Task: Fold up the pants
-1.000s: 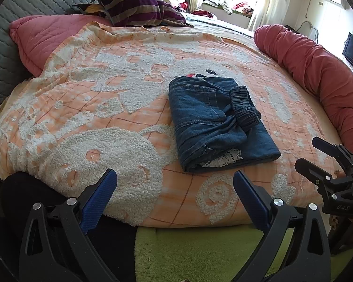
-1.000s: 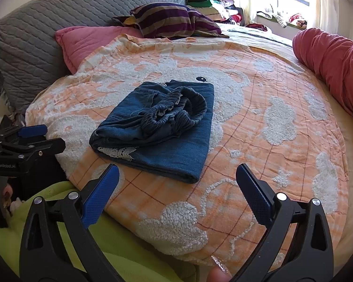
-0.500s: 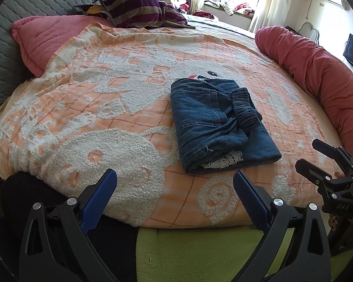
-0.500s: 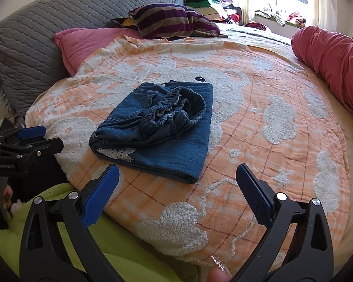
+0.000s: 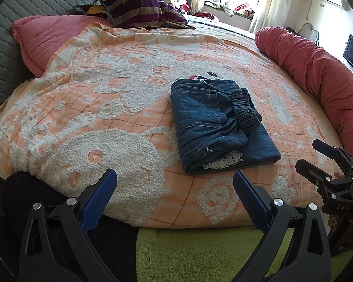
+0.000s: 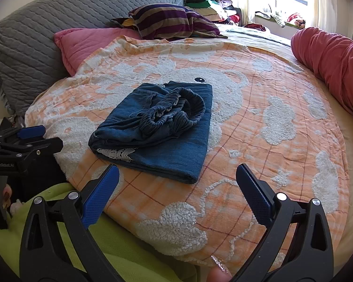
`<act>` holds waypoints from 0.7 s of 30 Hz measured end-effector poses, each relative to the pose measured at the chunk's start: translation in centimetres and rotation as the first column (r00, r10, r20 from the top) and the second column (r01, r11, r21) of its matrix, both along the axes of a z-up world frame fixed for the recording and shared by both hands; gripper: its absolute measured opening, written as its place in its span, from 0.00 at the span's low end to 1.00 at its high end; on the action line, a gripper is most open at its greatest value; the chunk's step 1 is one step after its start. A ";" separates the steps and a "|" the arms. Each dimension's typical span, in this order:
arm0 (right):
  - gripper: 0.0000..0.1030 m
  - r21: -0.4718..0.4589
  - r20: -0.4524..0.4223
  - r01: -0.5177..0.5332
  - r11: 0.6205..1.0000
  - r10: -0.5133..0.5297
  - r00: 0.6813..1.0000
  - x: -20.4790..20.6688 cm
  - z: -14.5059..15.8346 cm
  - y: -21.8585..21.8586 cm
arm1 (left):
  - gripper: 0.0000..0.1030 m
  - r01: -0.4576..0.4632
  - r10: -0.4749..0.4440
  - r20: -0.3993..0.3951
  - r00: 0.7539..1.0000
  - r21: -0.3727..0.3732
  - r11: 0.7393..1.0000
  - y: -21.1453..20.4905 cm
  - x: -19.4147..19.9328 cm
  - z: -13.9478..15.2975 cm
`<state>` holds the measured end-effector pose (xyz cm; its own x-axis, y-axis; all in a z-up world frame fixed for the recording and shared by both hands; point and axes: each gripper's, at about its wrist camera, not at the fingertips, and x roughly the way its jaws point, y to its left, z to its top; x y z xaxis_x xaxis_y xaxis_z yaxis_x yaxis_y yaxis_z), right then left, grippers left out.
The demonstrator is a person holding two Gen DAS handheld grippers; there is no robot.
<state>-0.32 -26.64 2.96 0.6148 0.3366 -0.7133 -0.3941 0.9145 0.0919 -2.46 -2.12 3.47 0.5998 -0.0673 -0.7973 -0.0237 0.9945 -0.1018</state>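
Folded blue denim pants (image 5: 214,124) lie in a compact bundle on the orange and white blanket (image 5: 106,108), elastic waistband on top and a bit of white lace at the near edge. In the right wrist view the pants (image 6: 157,129) sit ahead and slightly left. My left gripper (image 5: 175,188) hangs open at the bed's near edge, short of the pants, nothing between its blue pads. My right gripper (image 6: 176,183) is open too, held back from the bundle. Each gripper shows in the other's view: the right gripper (image 5: 317,157) and the left gripper (image 6: 30,136).
A pink pillow (image 5: 47,37), a striped pillow (image 5: 138,9) and a grey quilted headboard (image 6: 58,16) lie at the far side. A long red bolster (image 5: 317,70) lines the right edge. Green fabric (image 5: 200,253) lies below the bed's near edge. Piled clothes sit by the window.
Both views have shifted only slightly; the pants lie as before and both grippers stay open and apart from them.
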 end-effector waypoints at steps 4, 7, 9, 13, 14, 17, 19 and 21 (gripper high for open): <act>0.91 -0.001 0.000 0.000 1.000 0.000 1.000 0.0 0.0 0.0 | 0.96 -0.002 0.002 0.000 1.000 0.002 1.000 0.0 0.0 0.0; 0.91 -0.001 0.000 -0.001 1.000 0.001 1.000 0.0 0.0 0.0 | 0.96 -0.005 0.005 0.001 1.000 0.005 1.000 0.1 0.0 0.1; 0.91 -0.003 -0.002 -0.001 1.000 0.001 1.000 0.0 0.0 0.0 | 0.96 -0.011 0.011 0.001 1.000 0.010 1.000 0.1 0.0 0.1; 0.91 -0.002 0.003 0.001 1.000 -0.001 1.000 0.0 0.1 0.0 | 0.96 -0.022 0.022 0.001 1.000 0.010 1.000 0.1 -0.1 0.1; 0.91 -0.002 0.003 0.001 1.000 -0.001 1.000 0.0 0.0 0.0 | 0.96 -0.023 0.023 0.002 1.000 0.011 1.000 0.1 -0.1 0.1; 0.91 -0.003 0.004 -0.001 1.000 0.001 1.000 0.1 0.1 0.0 | 0.96 -0.019 0.019 0.001 1.000 0.018 1.000 0.0 -0.1 0.1; 0.91 -0.002 0.003 0.001 1.000 -0.001 1.000 0.1 0.1 0.0 | 0.96 -0.020 0.020 0.004 1.000 0.021 1.000 0.0 -0.2 0.1; 0.91 -0.002 0.002 0.003 1.000 -0.003 1.000 0.1 0.2 0.1 | 0.96 -0.024 0.024 0.009 1.000 0.022 0.999 0.0 -0.2 0.2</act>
